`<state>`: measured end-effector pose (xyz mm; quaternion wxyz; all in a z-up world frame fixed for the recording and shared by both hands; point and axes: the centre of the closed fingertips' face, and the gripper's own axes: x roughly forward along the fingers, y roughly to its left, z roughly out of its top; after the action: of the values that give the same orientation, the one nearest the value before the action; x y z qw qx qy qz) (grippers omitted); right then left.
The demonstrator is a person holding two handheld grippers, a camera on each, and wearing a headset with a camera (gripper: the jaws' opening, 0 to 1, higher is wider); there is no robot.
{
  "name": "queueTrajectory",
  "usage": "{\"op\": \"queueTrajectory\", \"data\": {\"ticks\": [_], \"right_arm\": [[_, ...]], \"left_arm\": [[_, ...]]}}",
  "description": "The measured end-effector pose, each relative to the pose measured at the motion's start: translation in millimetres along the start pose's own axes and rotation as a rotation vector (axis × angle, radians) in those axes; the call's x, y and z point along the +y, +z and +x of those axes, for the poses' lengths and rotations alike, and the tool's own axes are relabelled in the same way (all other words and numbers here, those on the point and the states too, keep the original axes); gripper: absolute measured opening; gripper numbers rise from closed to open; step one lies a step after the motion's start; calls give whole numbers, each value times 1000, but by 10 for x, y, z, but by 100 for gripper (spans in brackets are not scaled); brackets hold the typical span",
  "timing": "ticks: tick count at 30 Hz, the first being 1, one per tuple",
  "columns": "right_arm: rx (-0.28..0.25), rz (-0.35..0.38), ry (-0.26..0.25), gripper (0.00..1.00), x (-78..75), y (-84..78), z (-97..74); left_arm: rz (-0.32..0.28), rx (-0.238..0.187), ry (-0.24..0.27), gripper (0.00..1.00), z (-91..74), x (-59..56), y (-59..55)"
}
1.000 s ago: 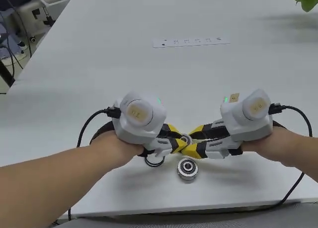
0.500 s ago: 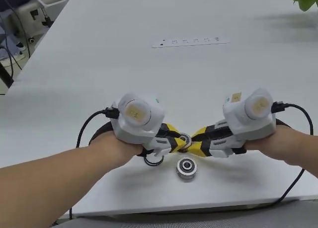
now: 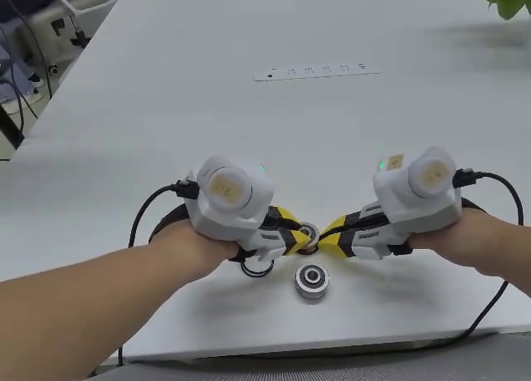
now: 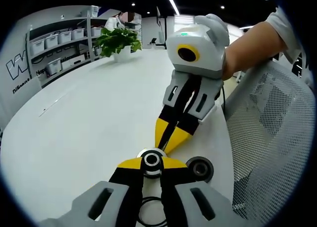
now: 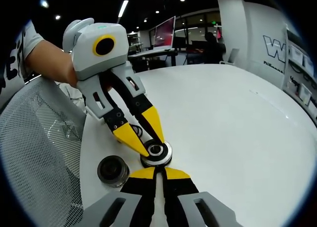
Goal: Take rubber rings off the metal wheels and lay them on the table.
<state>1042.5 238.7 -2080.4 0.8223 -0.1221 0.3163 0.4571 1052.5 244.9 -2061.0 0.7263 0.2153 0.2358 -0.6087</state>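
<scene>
Matt, smooth white table (image 3: 249, 124). Glossy white plastic shells on left gripper (image 3: 297, 240) & right gripper (image 3: 325, 236); yellow jaw tips matt, black plastic links w/ slight sheen. Bright polished metal on held wheel (image 3: 309, 233). Shiny metal hub on 2nd wheel (image 3: 312, 280), dull black rubber round it. Loose ring (image 3: 256, 268): thin, black, matt rubber. Smooth black cable (image 3: 149, 211). Open white mesh on chair back (image 4: 277, 138).

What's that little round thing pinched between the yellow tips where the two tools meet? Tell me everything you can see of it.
It is a small metal wheel, round and silvery, with a dark band around its rim and a ringed centre, like a bearing. It lies face up, low over the white table. The left gripper clamps it from both sides. The right gripper, its tips shut, touches the wheel's rim. Whether the wheel rests on the table is unclear.
</scene>
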Motion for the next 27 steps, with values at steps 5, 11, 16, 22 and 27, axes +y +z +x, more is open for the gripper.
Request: {"op": "queueTrajectory", "data": {"ticks": [5,11,16,22,27], "right_arm": [[9,28,-9,0,-22,-2,-4],[15,49,-21,0,-34,-2,-10],[18,42,-35,0,-50,5,-7],[18,45,-41,0,-59,7,-9],[9,52,-54,0,-85,31,-38]], "left_arm": [[1,2,2,7,-1,-1,0],[-2,2,6,7,-5,-2,-2],[-7,3,11,7,-17,4,-10],[-6,5,20,7,-19,2,-12],[-4,9,20,6,-18,4,-13]]}}
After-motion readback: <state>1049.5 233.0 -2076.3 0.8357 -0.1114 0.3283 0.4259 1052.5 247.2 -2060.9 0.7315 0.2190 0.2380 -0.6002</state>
